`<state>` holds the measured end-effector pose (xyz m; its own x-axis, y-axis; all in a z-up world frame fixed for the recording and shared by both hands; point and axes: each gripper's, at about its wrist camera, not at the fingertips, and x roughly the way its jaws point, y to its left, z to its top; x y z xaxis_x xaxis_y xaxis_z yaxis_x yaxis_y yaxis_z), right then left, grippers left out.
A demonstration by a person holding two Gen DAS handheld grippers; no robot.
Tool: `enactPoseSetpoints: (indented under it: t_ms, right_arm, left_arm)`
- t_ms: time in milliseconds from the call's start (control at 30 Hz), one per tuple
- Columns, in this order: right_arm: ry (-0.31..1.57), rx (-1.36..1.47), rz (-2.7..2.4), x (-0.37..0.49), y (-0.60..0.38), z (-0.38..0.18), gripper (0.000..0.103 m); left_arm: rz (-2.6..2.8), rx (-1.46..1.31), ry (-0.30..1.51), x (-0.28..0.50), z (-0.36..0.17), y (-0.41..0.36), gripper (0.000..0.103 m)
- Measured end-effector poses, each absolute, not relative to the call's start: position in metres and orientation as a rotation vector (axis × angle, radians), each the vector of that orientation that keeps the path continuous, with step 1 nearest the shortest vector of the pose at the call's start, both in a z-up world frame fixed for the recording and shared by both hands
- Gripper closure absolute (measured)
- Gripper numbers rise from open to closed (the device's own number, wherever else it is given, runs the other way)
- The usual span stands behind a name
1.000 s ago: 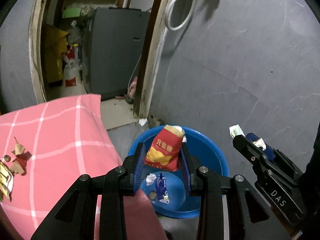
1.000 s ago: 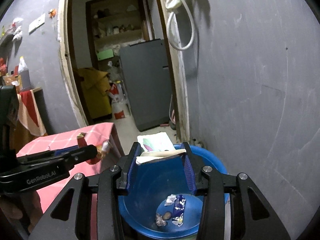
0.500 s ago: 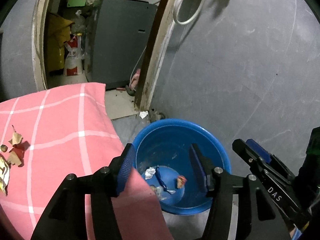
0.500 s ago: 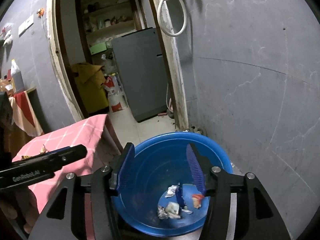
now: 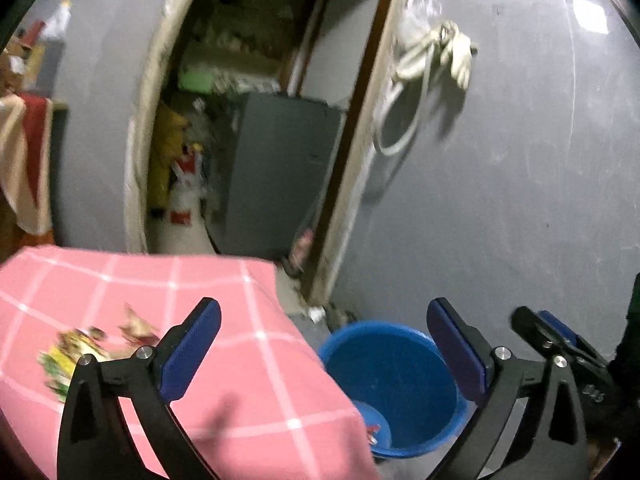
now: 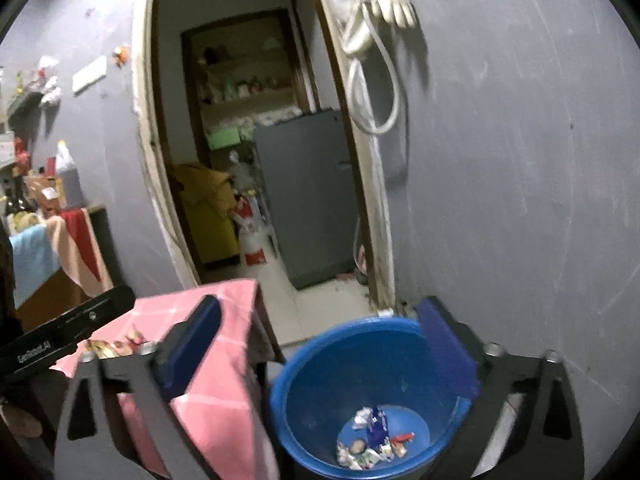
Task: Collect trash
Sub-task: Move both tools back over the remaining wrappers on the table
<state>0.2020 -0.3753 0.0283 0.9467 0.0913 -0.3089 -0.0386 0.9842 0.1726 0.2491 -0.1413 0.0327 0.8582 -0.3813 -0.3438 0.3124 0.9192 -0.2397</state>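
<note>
A blue bucket (image 6: 372, 348) stands on the floor beside the table and holds several wrappers (image 6: 372, 436) at its bottom; it also shows in the left wrist view (image 5: 384, 364). My left gripper (image 5: 324, 352) is open and empty, above the table's corner and the bucket. My right gripper (image 6: 320, 352) is open and empty above the bucket's rim. Loose wrappers (image 5: 80, 352) lie on the pink checked tablecloth (image 5: 240, 380), left of my left gripper; they also show in the right wrist view (image 6: 116, 344).
A grey wall (image 5: 520, 180) rises behind the bucket. An open doorway (image 6: 248, 160) shows a grey fridge (image 6: 308, 196) and yellow bags. A hose and glove (image 6: 380, 20) hang by the door frame. A cluttered side table (image 6: 44, 232) stands at far left.
Both grippers let their wrappers drop into the bucket, opened wide, then rose and tilted up. The left view has swung left over the table.
</note>
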Motion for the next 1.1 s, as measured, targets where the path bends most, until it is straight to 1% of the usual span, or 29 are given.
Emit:
enactPoseSetpoints:
  t_ms: [167, 333, 633, 867, 1100]
  right_arm:
    - [0.250, 0.143, 0.101, 0.188, -0.355, 0.046, 0.000]
    - [0.178, 0.120, 0.133, 0.176, -0.333, 0.061, 0.000]
    - [0.085, 0.108, 0.218, 0.162, -0.296, 0.076, 0.000]
    - [0.041, 0.120, 0.284, 0.156, -0.269, 0.080, 0.000]
    - [0.041, 0.110, 0.339, 0.158, -0.241, 0.080, 0.000]
  left_arm:
    - [-0.299, -0.146, 0.329, 0.227, 0.049, -0.112, 0.002]
    - [-0.250, -0.156, 0.294, 0.207, 0.054, -0.088, 0.002]
    - [-0.145, -0.118, 0.222, 0.171, 0.068, -0.048, 0.002]
    - [-0.080, -0.075, 0.168, 0.145, 0.075, -0.025, 0.002]
    - [-0.028, -0.061, 0.150, 0.131, 0.072, -0.002, 0.002]
